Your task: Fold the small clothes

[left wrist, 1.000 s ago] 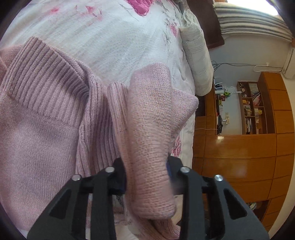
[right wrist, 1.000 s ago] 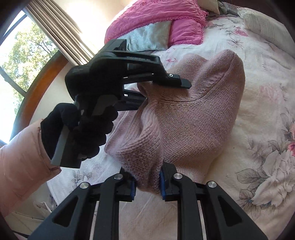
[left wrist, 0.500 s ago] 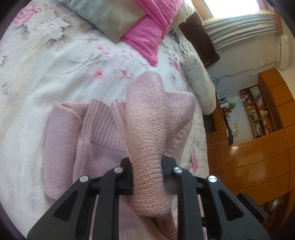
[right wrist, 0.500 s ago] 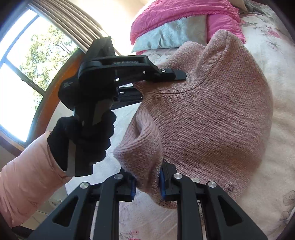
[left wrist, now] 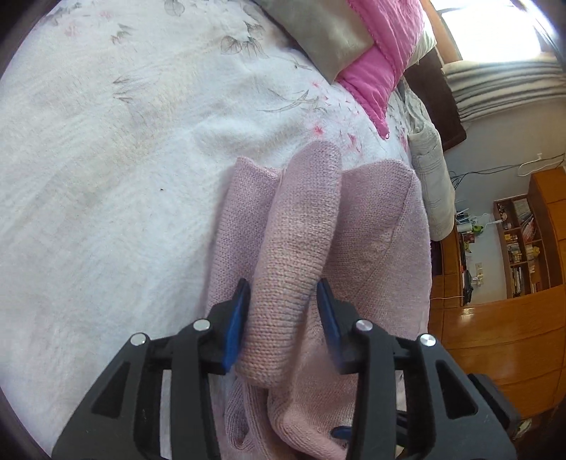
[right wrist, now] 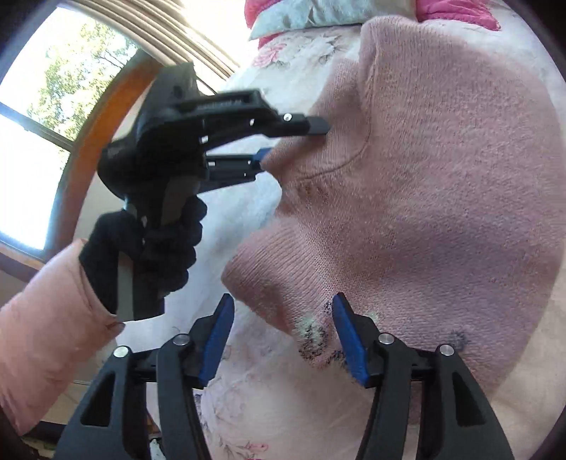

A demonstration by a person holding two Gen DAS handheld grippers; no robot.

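Note:
A pale pink knit sweater (left wrist: 382,230) lies folded on the flowered bedspread (left wrist: 106,177). My left gripper (left wrist: 284,311) has its blue pads spread a little, and a raised fold of the knit stands loosely between them, not pinched. In the right wrist view the sweater (right wrist: 442,177) fills the right side. My right gripper (right wrist: 283,318) stands wide open over its near corner, with the pads apart from the knit. The left gripper (right wrist: 292,141) reaches in from the left at the sweater's far edge, held by a black-gloved hand (right wrist: 159,247).
A bright pink blanket (left wrist: 375,70) and a grey pillow (left wrist: 325,32) lie at the head of the bed. Wooden cabinets (left wrist: 495,336) stand past the bed's right edge. A window (right wrist: 35,124) with a wooden frame is at the left. A pink sleeve (right wrist: 42,336) is low left.
Both grippers carried the sweater's edge forward and down onto the bed. The right gripper's fingers have opened wide and let the knit go. The left gripper's fingers have spread.

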